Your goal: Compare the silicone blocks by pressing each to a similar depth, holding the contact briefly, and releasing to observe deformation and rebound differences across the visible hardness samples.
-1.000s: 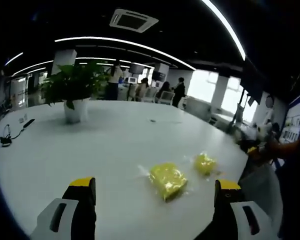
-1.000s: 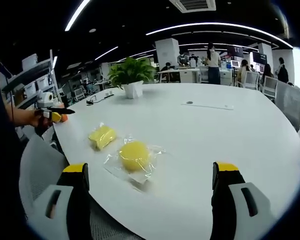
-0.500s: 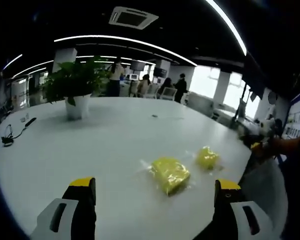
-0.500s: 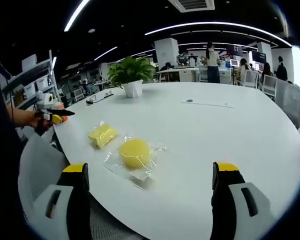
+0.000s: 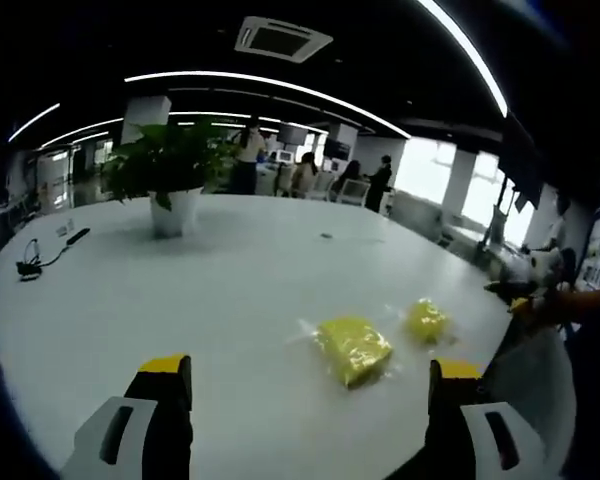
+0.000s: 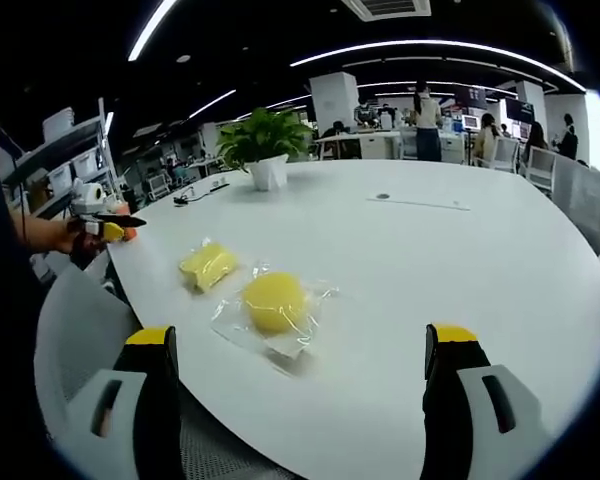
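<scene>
Two yellow silicone blocks in clear wrappers lie on a white table [image 5: 200, 290]. In the left gripper view a square block [image 5: 352, 348] lies ahead between my jaws, and a rounder block [image 5: 427, 320] sits just beyond it to the right. My left gripper [image 5: 305, 385] is open above the table, short of both. In the right gripper view the round block [image 6: 274, 301] lies closest, with the square block [image 6: 208, 265] farther left on the table [image 6: 460, 270]. My right gripper [image 6: 298, 350] is open with nothing in it. The left gripper [image 6: 105, 226] shows at the far left in a hand.
A potted plant [image 5: 172, 175] in a white pot stands far back on the table, also the plant [image 6: 264, 150] in the right gripper view. A black cable [image 5: 42, 256] lies at the left edge. A grey chair [image 6: 75, 330] sits by the near edge. People sit at desks behind.
The left view has drifted, so the blocks sit slightly lower and to the right. The right view has crept a little closer to the round block. Both grippers remain open.
</scene>
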`<state>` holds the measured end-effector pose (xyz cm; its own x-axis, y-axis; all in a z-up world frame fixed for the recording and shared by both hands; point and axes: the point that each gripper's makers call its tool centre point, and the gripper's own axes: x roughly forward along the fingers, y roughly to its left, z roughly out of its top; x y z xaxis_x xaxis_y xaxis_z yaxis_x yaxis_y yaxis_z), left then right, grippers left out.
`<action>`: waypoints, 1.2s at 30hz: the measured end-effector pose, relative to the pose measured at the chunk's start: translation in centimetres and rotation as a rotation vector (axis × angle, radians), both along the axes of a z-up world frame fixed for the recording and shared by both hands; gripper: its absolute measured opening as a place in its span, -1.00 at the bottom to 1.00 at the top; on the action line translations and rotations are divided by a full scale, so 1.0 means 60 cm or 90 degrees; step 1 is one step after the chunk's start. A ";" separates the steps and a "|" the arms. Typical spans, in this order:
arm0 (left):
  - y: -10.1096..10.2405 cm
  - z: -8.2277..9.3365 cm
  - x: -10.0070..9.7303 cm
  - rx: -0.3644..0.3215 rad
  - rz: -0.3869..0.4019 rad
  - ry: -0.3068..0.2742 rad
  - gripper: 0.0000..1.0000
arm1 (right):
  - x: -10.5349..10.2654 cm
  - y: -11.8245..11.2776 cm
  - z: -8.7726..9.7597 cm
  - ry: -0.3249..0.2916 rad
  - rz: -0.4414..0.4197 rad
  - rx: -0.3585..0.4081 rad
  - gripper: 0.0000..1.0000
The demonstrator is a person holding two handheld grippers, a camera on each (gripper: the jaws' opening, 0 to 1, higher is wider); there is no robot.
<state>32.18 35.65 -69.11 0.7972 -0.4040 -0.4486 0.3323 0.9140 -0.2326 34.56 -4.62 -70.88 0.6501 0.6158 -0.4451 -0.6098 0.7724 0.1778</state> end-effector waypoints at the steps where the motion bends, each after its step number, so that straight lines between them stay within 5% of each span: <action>1: -0.001 -0.001 0.000 -0.009 -0.001 0.001 1.00 | 0.000 0.000 0.000 0.000 -0.002 0.001 0.93; 13: -0.045 0.004 0.014 -0.050 -0.044 0.012 1.00 | 0.001 -0.016 -0.001 0.002 -0.016 0.004 0.93; 17: -0.063 0.037 0.033 -0.131 -0.024 -0.002 1.00 | 0.001 -0.016 0.000 0.003 -0.013 0.002 0.93; 27: -0.100 0.086 0.068 -0.156 -0.037 -0.004 1.00 | 0.008 -0.013 0.006 -0.006 -0.012 0.011 0.92; 36: -0.158 0.101 0.093 -0.165 -0.073 0.006 1.00 | 0.002 -0.005 0.008 -0.008 -0.005 0.017 0.92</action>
<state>37.78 26.17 -63.05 0.7357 -0.5937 -0.3261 0.4268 0.7801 -0.4574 34.69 -4.89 -70.39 0.6602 0.6223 -0.4206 -0.6066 0.7720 0.1900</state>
